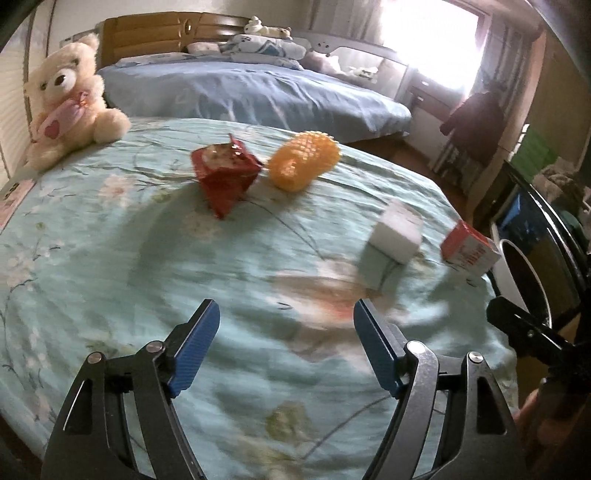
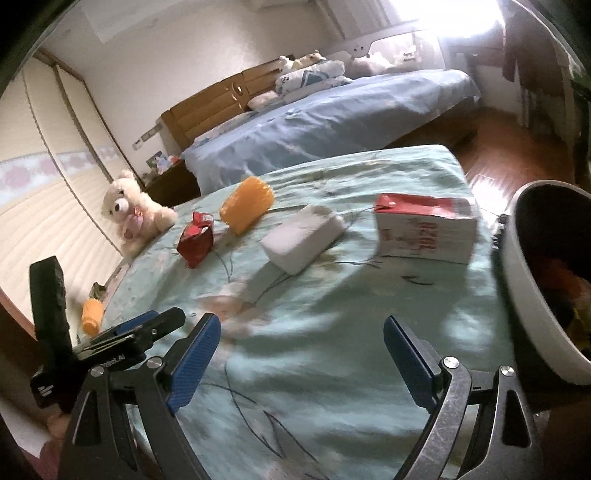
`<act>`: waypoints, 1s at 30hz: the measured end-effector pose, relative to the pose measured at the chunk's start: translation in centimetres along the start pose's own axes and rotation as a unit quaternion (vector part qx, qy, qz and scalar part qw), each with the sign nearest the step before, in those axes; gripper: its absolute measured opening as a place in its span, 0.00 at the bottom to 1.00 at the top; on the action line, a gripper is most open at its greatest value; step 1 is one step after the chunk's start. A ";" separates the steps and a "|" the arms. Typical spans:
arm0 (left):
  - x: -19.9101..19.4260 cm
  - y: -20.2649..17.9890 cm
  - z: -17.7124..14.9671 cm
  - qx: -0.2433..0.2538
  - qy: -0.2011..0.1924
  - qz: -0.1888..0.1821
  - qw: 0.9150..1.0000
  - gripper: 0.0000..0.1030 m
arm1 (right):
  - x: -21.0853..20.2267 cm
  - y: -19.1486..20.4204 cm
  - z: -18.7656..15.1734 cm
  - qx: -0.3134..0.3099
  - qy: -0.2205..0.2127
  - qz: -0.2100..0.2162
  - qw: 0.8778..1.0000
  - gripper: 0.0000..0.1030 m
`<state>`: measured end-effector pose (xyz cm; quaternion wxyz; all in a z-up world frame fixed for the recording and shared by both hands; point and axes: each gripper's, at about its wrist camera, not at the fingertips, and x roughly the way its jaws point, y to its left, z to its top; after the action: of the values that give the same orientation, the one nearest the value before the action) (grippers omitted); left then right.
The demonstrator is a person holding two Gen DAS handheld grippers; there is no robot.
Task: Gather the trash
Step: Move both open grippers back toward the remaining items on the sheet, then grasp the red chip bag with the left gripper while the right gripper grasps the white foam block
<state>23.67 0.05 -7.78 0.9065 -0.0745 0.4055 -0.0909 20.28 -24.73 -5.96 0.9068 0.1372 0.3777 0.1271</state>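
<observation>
Grippers first, nearest to you: your left gripper [image 1: 286,325] hangs over the floral green bedspread [image 1: 92,258] with its blue fingers [image 1: 195,343] spread wide and nothing between them. Your right gripper [image 2: 297,345] is released the same way, jaws apart and empty, above the same bedspread.

From the left wrist view, a white box [image 1: 395,243] lies just beyond the fingertips at about one o'clock, blurred. A red and white carton [image 1: 469,253] sits further toward two o'clock, near the bed's edge and apart from the white box. In the right wrist view that carton lies on its side at about one o'clock, and a white bin [image 2: 524,280] with a dark interior stands beside the bed at three o'clock, with something orange inside that is too blurred to name.

Further out, at about twelve o'clock in the left view, a crumpled red wrapper [image 1: 225,173] lies just beside a knobbly orange object [image 1: 303,158]. A cream teddy bear [image 1: 70,99] sits at ten o'clock by the wall. Beyond it stands a second bed with a blue cover [image 1: 258,92] and a wooden headboard [image 1: 155,33].
</observation>
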 end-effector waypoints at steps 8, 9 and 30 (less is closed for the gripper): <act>1.0 2.1 1.3 -0.009 0.000 0.016 1.000 0.74 | 3.1 1.3 0.8 0.001 0.024 -0.003 1.000 0.88; 1.2 2.4 1.5 -0.010 0.001 0.018 1.000 0.74 | 3.5 1.4 0.9 0.004 0.028 -0.003 1.000 0.88; 8.6 5.8 8.5 -0.031 0.016 0.028 0.999 0.74 | 10.6 0.4 5.0 0.065 0.049 0.002 0.997 0.89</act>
<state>36.28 4.25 -9.57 0.8992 -0.0898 0.4247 -0.0544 31.02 -21.58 -9.30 0.8763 0.1900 0.4288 0.1102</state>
